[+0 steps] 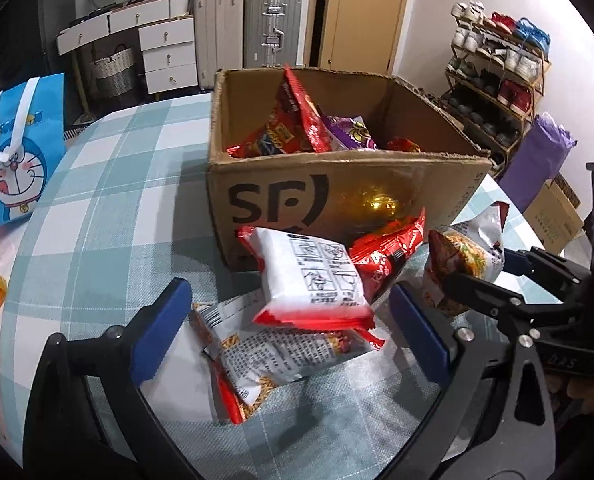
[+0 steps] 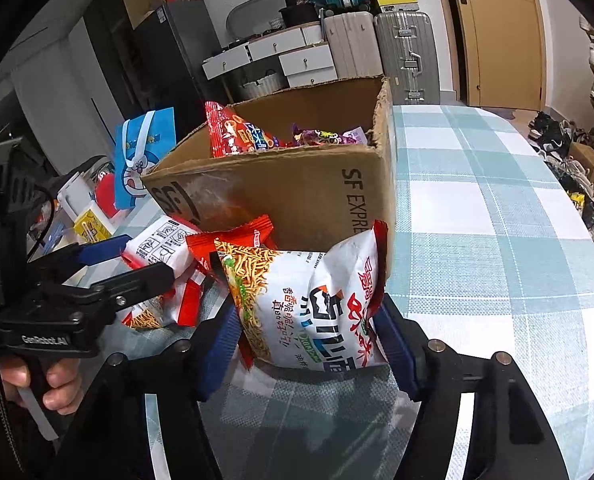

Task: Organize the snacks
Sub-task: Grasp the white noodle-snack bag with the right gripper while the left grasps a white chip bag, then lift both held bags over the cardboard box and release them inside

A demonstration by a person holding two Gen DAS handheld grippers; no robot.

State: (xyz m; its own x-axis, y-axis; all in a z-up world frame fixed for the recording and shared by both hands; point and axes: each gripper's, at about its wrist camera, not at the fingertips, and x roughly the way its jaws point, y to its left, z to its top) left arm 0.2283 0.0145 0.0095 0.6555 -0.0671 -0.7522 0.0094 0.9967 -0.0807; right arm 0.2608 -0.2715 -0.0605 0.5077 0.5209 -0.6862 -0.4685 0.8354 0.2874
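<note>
While some snack bags already sit in the cardboard box (image 1: 337, 184), the right gripper (image 2: 309, 332) squeezes a noodle snack bag (image 2: 309, 304) by the box, and the left gripper (image 1: 293, 332) waits wide open around two more packets (image 1: 309, 280) on the table

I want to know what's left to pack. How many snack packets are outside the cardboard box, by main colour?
White packets: 3 (packet with red edges, flat packet under it, noodle packet gripped by the right tool)
Red packet: 1
Total: 4
</note>
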